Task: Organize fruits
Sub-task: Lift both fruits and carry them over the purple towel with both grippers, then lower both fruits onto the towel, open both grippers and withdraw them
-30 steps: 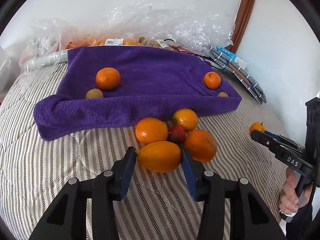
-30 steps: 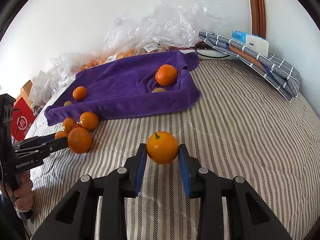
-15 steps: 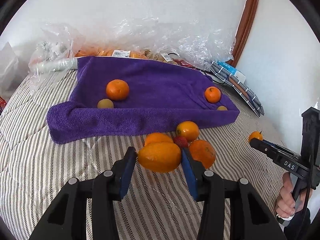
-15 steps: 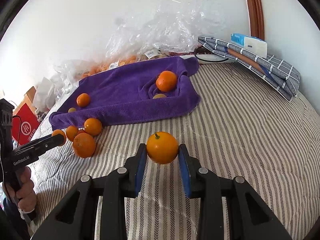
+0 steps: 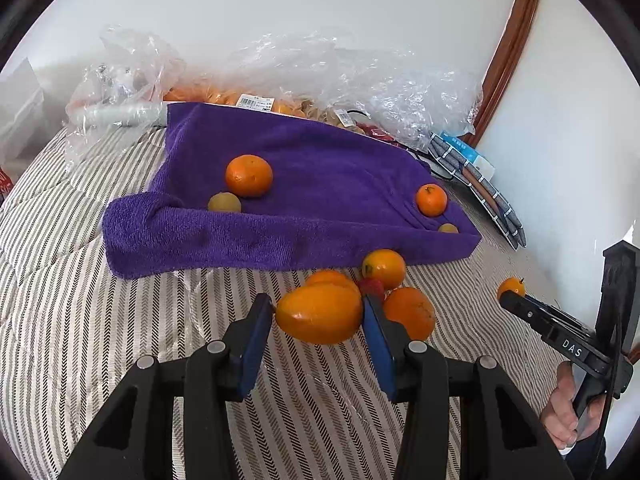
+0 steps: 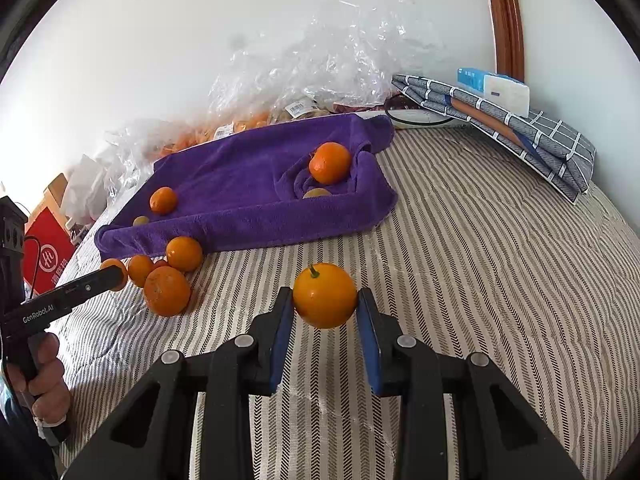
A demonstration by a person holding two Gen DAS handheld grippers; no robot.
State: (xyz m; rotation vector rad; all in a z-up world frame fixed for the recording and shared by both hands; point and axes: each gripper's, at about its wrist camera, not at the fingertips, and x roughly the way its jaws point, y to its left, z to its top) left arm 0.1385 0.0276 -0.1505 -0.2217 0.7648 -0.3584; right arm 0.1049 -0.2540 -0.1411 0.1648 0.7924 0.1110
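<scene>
1. The striped quilted bed (image 6: 500, 264) carries everything, soft enough that round fruit settles rather than rolls.
2. The folded purple terry towel (image 5: 320, 184) has a rolled front edge, apparently a lip to pen in the two mandarins and two small yellowish fruits on it.
3. Left hand-held gripper (image 5: 318, 314) is clamped on a large oval orange fruit (image 5: 320, 314), lifted above the loose pile of oranges (image 5: 408, 308) just before the towel.
4. Right hand-held gripper (image 6: 325, 296) pinches a small round stemmed orange (image 6: 325, 296) by its sides, stem up, clear of the bed.
</scene>
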